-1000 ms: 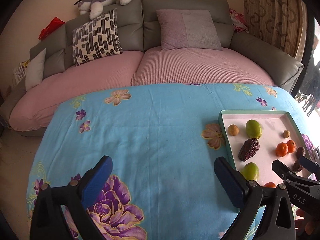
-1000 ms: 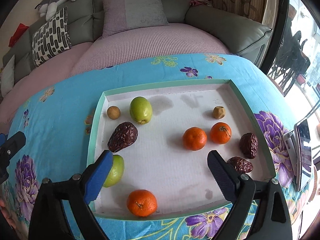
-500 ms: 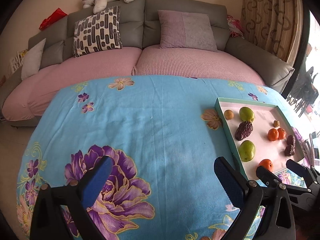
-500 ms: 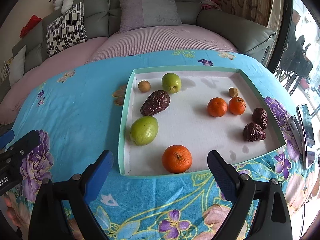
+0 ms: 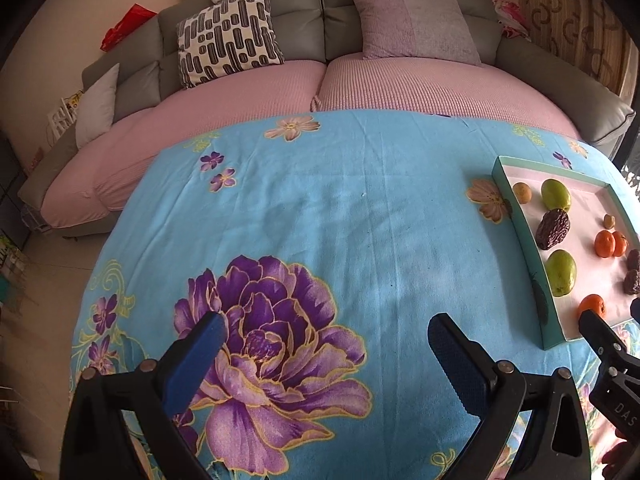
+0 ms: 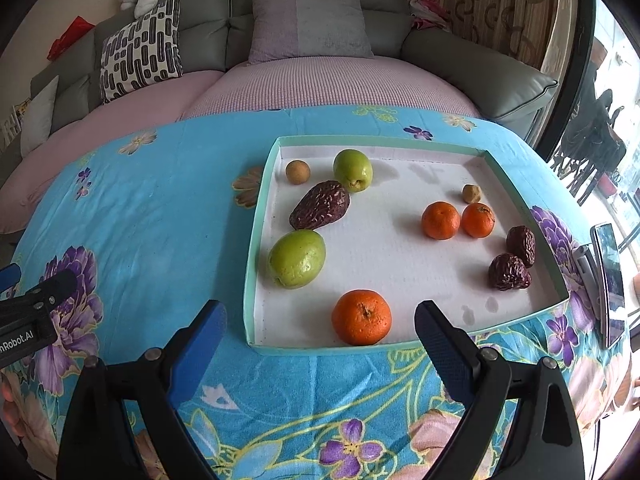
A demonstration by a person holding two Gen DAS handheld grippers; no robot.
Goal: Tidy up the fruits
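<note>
Now left tool [image 5: 324, 340] wide open, empty; right tool [image 6: 320, 328] wide open, empty, above tray [image 6: 253, 264]

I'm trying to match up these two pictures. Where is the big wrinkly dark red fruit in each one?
Left wrist view: the large dried date lies at the far right, inside the tray.
Right wrist view: it lies centre-left in the tray's left half.
Shared landmark: the green fruit just behind it.

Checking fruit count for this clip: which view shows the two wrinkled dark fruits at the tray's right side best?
The right wrist view: both dark fruits lie fully visible, side by side. The left wrist view catches them only at the frame's edge, partly cut off.
</note>
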